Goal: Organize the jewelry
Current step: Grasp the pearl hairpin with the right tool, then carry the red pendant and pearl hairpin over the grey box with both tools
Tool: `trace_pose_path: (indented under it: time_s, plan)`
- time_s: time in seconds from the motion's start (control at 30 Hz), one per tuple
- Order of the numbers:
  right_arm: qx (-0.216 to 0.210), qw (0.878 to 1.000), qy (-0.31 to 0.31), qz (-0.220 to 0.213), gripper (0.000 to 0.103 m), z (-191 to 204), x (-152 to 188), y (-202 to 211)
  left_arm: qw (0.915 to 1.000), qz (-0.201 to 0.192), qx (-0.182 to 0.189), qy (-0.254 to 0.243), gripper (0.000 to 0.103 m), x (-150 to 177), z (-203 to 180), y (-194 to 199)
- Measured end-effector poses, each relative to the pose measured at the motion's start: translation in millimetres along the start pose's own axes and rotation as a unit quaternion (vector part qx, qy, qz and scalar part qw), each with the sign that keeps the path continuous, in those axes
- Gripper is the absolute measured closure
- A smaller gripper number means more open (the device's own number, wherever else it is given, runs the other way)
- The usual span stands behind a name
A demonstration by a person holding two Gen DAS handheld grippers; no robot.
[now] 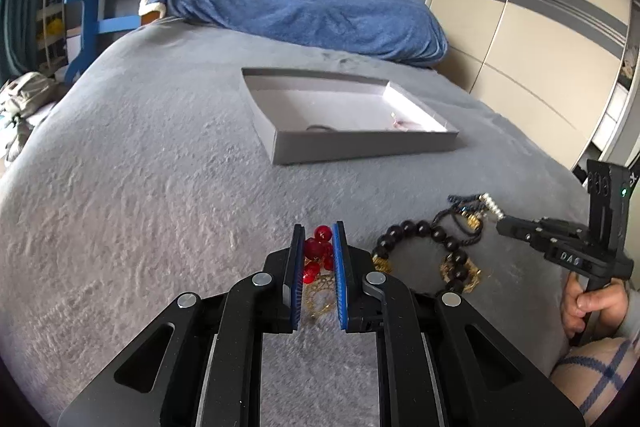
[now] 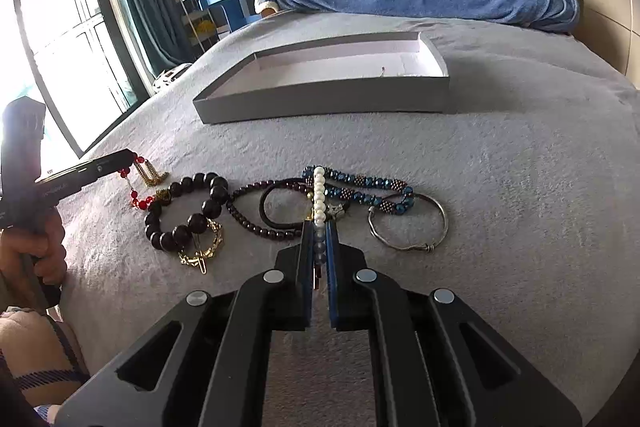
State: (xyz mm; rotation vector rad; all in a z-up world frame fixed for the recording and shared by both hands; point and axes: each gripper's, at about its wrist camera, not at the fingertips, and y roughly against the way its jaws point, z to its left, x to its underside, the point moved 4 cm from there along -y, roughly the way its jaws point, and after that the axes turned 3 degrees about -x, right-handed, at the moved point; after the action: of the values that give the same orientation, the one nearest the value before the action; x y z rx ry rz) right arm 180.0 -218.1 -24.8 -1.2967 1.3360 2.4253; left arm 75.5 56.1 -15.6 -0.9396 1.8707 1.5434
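Short of the grey box (image 2: pixel 320 99) | step: pickup | right gripper (image 2: pixel 319 227) clenched on pearl strand (image 2: pixel 319 195), left gripper (image 1: pixel 317 247) grasping red bead piece (image 1: pixel 318 251) | next: lift clear, carry into box.

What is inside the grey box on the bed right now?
The grey box holds very little: a dark loop and a small pinkish piece lie near its front wall in the left wrist view. That wall hides the floor strip directly behind it.

fuzzy matt grey blanket (image 2: pixel 500 187) underneath, matt grey cardboard box (image 2: pixel 320 99) with a pale paper-smooth inside. glossy glass-like red beads (image 1: pixel 318 247), shiny black beads (image 2: pixel 188 211), pearly white strand (image 2: pixel 319 195), dull silver metal bangle (image 2: pixel 412 227), gold filigree metal (image 1: pixel 320 297).
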Motion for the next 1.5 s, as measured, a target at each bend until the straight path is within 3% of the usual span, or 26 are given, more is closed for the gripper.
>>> trace_pose_path:
  time_s: [0.37,1.0,1.5]
  plan:
    - [-0.008,1.0,-0.009,-0.016,0.097,-3,-30,-2,0.9985,-0.048,0.021,-0.017,0.089,-56,-21,20]
    - [-0.009,1.0,0.001,-0.03,0.097,-12,-132,-38,0.9907,-0.108,0.021,-0.08,0.089,-169,-56,-2]
    - [-0.011,1.0,0.004,-0.005,0.097,-11,-170,-88,0.9907,-0.105,0.017,-0.084,0.089,-205,-66,-51]
